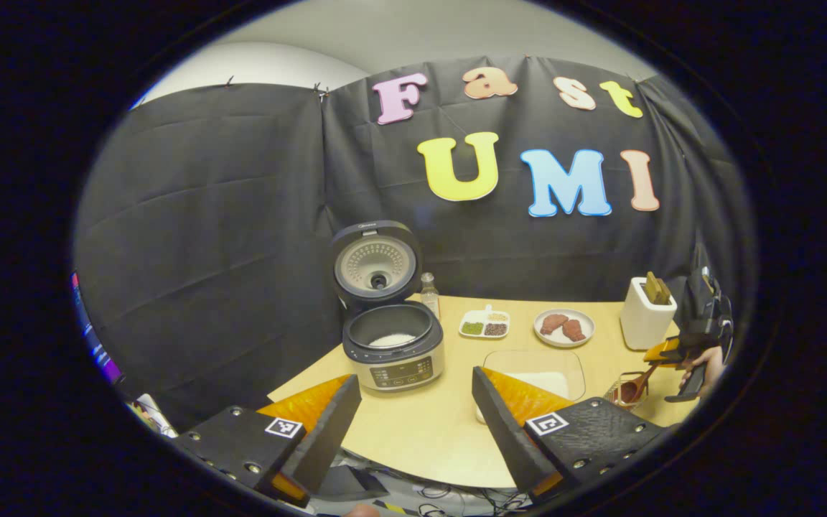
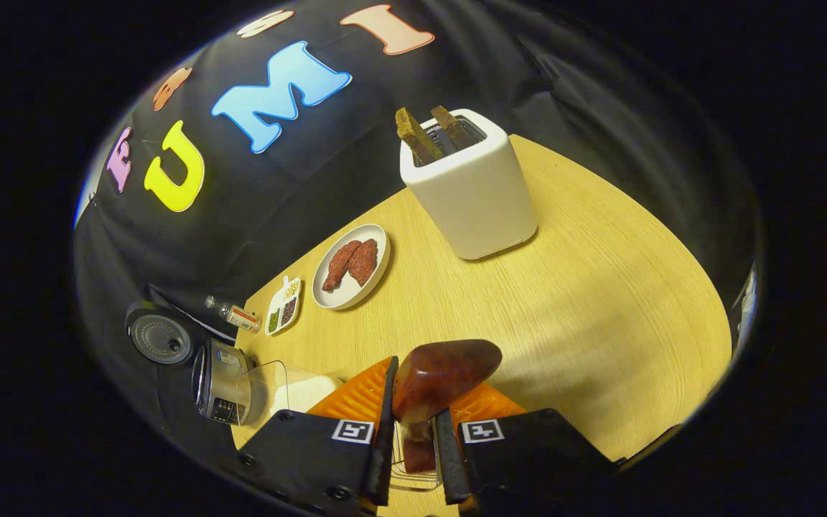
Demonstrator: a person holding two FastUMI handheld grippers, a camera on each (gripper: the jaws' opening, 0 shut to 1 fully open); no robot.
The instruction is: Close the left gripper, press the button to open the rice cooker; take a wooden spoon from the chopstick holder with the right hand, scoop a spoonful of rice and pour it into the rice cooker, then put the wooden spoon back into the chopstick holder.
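Observation:
The rice cooker [image 1: 393, 352] stands open with its lid [image 1: 376, 262] up and white rice in the pot. My left gripper [image 1: 413, 380] is open in front of it, holding nothing. A glass container of rice [image 1: 537, 373] sits to the cooker's right. My right gripper [image 2: 417, 402] is shut on the wooden spoon [image 2: 446, 370], whose dark bowl sticks out past the fingertips. A wire chopstick holder [image 2: 413, 467] lies just beneath the fingers. In the left gripper view the spoon [image 1: 632, 391] is at the wire holder [image 1: 618, 391], held by the right gripper [image 1: 672, 355].
A white toaster [image 2: 467, 190] with two slices stands at the back of the wooden table [image 2: 600, 301]. A plate of meat [image 2: 351, 266], a divided dish of grains [image 2: 284, 305] and a small bottle [image 2: 230, 314] sit between the toaster and the cooker [image 2: 220, 388].

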